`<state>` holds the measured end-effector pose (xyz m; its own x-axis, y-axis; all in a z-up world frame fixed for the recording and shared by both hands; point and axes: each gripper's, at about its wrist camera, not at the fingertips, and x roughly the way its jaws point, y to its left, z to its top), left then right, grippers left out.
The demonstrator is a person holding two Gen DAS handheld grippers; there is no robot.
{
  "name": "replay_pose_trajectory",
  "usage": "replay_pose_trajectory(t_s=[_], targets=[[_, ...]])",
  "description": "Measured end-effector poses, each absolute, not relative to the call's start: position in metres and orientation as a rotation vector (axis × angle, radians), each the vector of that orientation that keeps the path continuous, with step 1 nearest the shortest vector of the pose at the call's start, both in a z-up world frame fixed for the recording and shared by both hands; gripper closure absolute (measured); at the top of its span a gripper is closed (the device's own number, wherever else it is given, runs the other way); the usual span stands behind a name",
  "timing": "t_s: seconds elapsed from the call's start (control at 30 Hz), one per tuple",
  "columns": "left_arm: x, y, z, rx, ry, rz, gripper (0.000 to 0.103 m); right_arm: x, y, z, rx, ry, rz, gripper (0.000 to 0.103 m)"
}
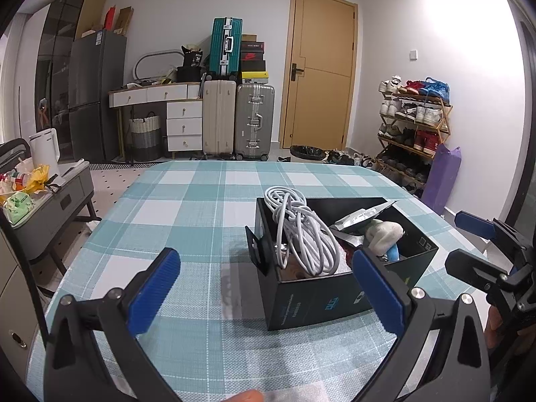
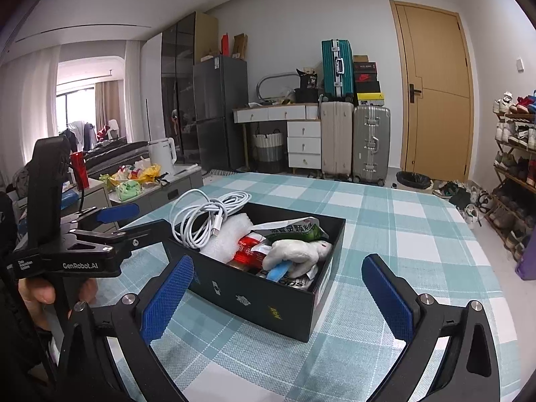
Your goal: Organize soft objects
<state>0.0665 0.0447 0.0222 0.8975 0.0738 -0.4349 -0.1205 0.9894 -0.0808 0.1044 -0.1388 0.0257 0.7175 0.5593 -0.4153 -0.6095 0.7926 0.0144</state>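
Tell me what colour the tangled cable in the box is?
White. The cable shows best in the right wrist view, piled at the box's left end.

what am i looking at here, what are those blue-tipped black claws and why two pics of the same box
Each claw is a hand-held tool with two blue-padded fingers, one per hand, with a camera looking along the fingers. One picture comes from the left tool, the other from the right tool. Both are open and hold nothing. On the checked tablecloth sits a black box containing a white cable, a white plush toy and snack packets.
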Motion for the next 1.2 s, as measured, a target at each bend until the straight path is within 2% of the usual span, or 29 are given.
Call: replay_pose_trajectory(t_s=[1.2], targets=[[0.0654,0.0425,0.0224,-0.107,0.448,0.105,0.0,0.0986,-0.138,0.0271,-0.136,0.402,0.644,0.001]])
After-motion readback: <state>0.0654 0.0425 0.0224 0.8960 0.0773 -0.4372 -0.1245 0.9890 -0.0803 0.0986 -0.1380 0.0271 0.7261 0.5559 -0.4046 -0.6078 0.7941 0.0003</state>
